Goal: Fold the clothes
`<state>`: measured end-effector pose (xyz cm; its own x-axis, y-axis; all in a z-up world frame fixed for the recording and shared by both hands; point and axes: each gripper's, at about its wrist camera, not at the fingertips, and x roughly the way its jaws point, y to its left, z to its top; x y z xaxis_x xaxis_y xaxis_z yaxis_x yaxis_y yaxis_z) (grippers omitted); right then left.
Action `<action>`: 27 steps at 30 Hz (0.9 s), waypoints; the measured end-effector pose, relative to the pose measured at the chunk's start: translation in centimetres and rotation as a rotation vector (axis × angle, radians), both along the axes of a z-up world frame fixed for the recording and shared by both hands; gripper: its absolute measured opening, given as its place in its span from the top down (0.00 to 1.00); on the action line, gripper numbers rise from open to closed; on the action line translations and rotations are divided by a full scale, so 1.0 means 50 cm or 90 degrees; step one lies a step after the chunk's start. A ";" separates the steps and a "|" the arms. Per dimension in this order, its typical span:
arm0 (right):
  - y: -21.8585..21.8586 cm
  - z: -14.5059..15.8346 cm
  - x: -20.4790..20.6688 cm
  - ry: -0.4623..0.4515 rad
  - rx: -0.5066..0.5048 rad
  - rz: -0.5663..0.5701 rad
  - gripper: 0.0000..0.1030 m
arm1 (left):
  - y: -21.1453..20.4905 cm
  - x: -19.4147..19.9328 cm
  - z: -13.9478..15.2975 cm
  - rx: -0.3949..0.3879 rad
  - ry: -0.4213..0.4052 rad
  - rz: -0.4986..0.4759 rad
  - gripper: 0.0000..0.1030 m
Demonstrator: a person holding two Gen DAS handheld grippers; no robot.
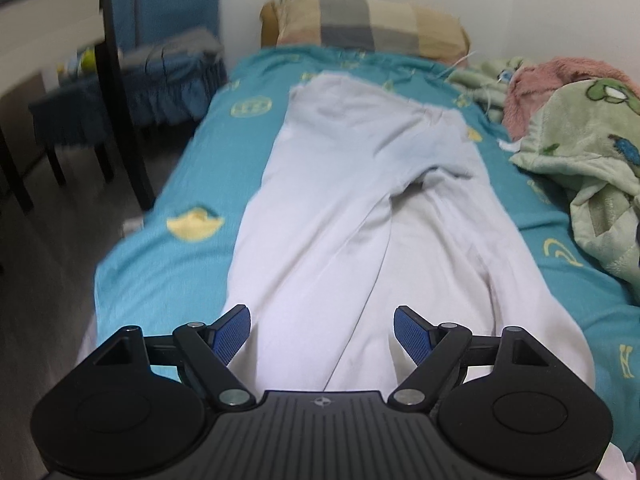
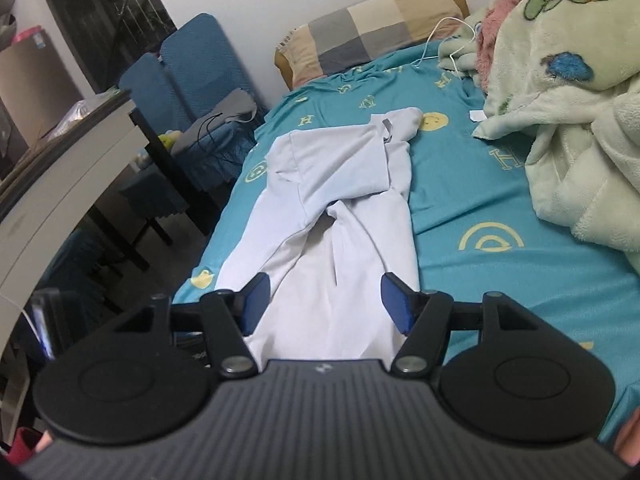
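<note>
I have both grippers released: the left gripper and right gripper stand wide apart, pads pressing on nothing. The white trousers lie flat on the teal bedsheet, stretching ahead beyond both jaws towards the pillow.

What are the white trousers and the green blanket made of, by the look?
White trousers: thin woven or knit fabric, probably cotton blend; matte, drapes flat with soft creases. Green blanket: plush fleece, likely synthetic; fuzzy nap, thick rounded folds, printed cartoon figures. Exact fibre cannot be told.
</note>
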<state>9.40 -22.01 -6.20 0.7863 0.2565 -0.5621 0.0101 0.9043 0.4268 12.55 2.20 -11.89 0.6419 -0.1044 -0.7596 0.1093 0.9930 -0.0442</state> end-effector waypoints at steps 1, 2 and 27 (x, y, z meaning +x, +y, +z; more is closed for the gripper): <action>-0.002 -0.003 0.006 -0.003 0.001 0.000 0.38 | 0.007 0.003 -0.001 0.006 0.013 0.001 0.21; -0.004 -0.007 0.011 -0.006 0.002 0.001 0.38 | 0.013 0.007 -0.002 0.012 0.026 0.002 0.22; -0.081 -0.042 0.067 0.038 0.074 -0.039 0.37 | 0.313 -0.027 -0.025 -0.141 0.397 -0.186 0.39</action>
